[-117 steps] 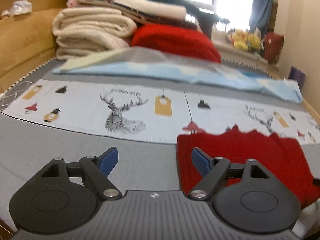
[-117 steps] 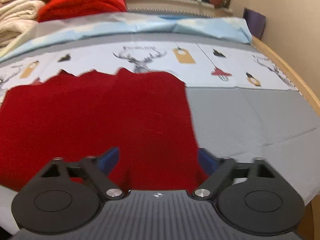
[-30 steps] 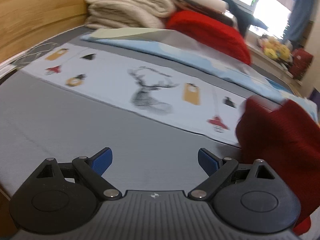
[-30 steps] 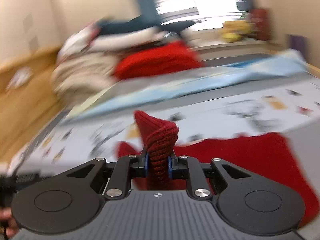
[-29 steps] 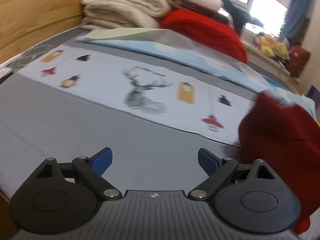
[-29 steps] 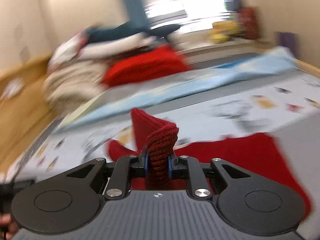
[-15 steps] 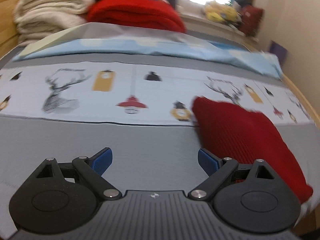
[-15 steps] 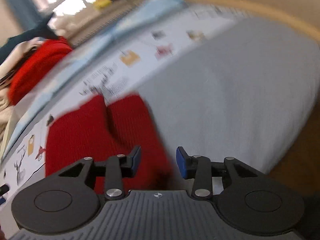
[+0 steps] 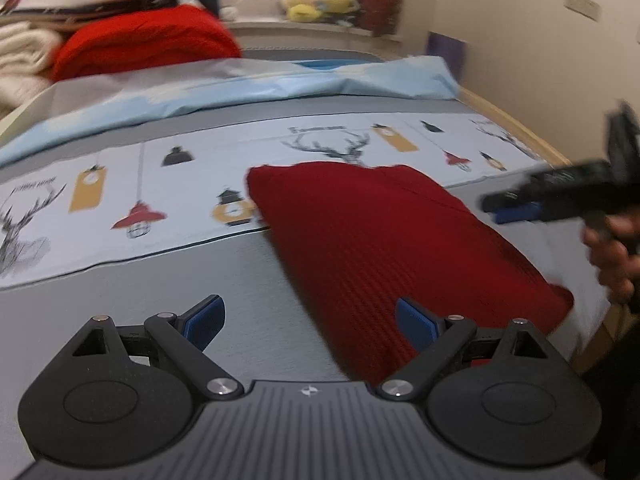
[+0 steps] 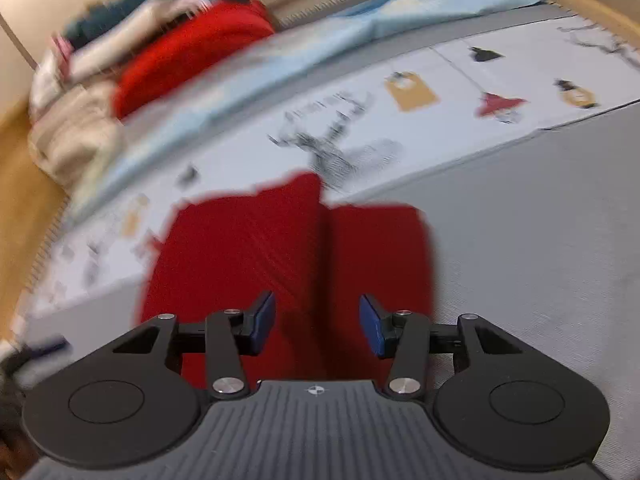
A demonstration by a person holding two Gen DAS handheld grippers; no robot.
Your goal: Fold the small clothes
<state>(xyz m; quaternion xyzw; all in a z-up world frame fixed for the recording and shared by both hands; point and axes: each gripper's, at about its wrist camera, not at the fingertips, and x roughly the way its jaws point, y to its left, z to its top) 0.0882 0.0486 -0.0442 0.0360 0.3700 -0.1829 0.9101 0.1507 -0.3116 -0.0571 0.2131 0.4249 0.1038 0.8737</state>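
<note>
Black plastic left gripper (image 9: pixel 310 317), blue fingers (image 9: pixel 206 316), silver screws, bare hand (image 9: pixel 612 256), prob. blurred

Dark red knit garment (image 9: pixel 384 240) folded, flat on bed, free.

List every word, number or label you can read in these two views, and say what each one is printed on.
None can be read.
Lettering above the deer head on the printed sheet: too blurred to read.
Lettering at that sheet's left edge: also blurred.
Red knitted garment: no text visible.

Left gripper (image 9: pixel 310 318) jaws apart above the apparently folded red garment (image 9: pixel 392 240).
</note>
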